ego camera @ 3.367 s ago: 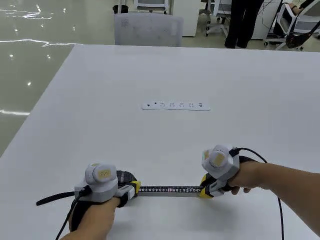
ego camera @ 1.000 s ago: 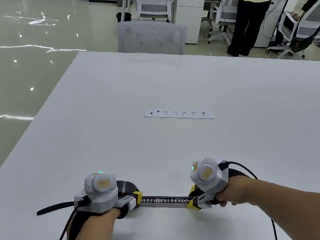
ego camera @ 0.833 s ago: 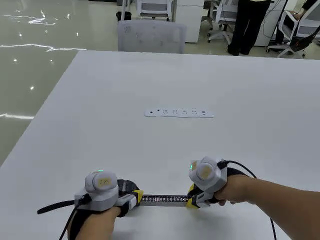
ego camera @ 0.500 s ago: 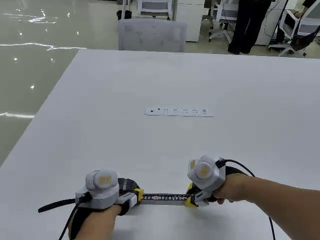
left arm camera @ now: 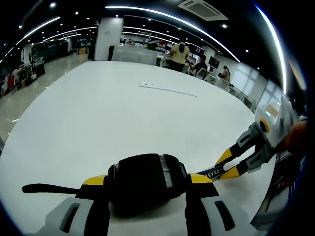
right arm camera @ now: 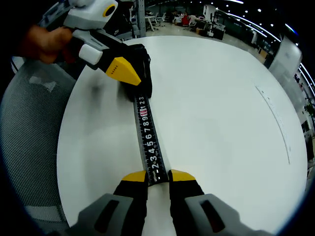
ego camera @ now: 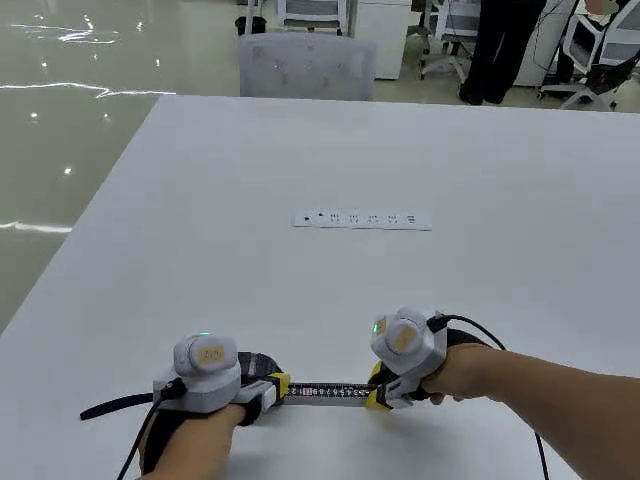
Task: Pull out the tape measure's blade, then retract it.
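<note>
A black tape measure case lies near the table's front edge, and my left gripper is shut on it. In the left gripper view the case sits clamped between the yellow-tipped jaws of the left gripper. A short length of blade runs right from the case to my right gripper. In the right gripper view the right gripper is shut on the blade's end, and the numbered blade lies flat on the table, leading to the case.
A white power strip lies flat mid-table. The case's black strap trails left. A grey chair stands at the white table's far edge, and people stand beyond it. A mesh chair is beside the near edge.
My right gripper has moved left toward the left gripper with the blade's end in it, so the exposed blade is shorter. The left gripper and case have stayed put.
</note>
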Demonstrator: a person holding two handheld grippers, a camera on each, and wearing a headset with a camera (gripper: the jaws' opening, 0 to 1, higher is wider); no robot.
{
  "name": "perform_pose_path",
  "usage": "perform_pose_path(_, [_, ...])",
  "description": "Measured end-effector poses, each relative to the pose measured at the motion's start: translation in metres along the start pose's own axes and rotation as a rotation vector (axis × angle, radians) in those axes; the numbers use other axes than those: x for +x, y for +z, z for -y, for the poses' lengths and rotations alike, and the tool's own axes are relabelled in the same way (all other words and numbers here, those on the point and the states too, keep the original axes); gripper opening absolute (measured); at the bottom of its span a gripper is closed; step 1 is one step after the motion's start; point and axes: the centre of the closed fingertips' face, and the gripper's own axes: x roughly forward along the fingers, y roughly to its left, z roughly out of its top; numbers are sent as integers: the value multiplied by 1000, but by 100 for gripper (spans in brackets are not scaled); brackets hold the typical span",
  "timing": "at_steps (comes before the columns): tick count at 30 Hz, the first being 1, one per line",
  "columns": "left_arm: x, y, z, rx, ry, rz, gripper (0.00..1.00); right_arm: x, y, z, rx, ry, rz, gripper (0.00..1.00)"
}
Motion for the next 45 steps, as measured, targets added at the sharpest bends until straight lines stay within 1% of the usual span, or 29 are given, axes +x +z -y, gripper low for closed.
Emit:
perform_pose_path(7, [0, 0, 0, -2, -1, -1, 58, 2, 2, 0, 5, 2, 7, 15])
perform_pose_path(16, [0, 0, 1, -4, 1, -1, 58, 4, 8, -2, -7, 6, 4, 15])
perform_pose_path(34, [-1, 0, 0, -9, -6, -6, 58, 13, 26, -5, -19, 20, 25, 15])
perform_pose_path(45, [-1, 0, 0, -11, -7, -6, 58, 18, 32, -6, -31, 25, 21, 15])
